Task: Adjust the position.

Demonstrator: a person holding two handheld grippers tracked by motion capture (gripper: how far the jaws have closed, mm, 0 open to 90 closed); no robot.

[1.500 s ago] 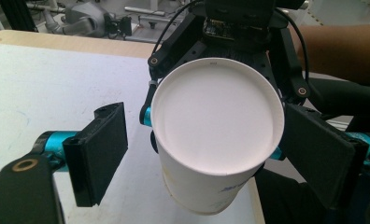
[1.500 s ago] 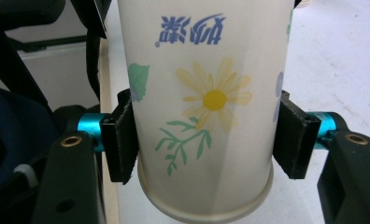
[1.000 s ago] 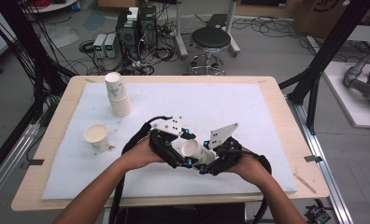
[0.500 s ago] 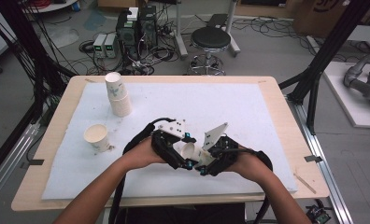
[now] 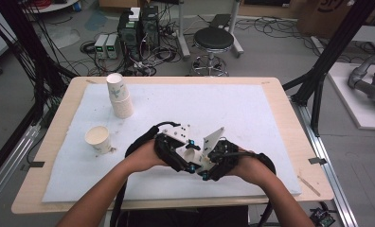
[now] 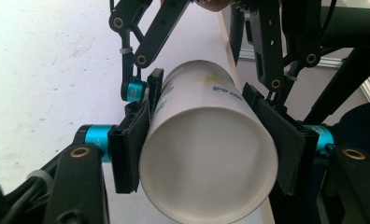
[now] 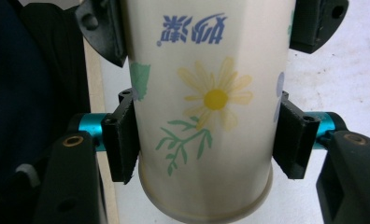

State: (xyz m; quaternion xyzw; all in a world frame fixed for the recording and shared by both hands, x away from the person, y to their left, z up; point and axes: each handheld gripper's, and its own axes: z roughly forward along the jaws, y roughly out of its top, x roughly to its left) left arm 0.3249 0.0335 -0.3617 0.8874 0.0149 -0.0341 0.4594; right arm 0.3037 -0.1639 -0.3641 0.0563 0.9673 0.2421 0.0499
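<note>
Above the near middle of a white foam mat (image 5: 252, 113) on a pale wooden table (image 5: 275, 85), a person grips one white paper cup printed with a yellow daisy and green leaves (image 5: 191, 152) between two hand-held black grippers. The left gripper (image 6: 206, 144) has just been closing, and its pads now press both sides of the cup close to the open rim. The right gripper (image 7: 206, 140) is clamped on the same cup lower down its printed wall, pads flat against either side. The cup lies tilted between the two tools, clear of the mat. At the mat's left, a single open paper cup (image 5: 98, 139) stands upright, and a short stack of upturned paper cups (image 5: 119, 94) rises behind it.
</note>
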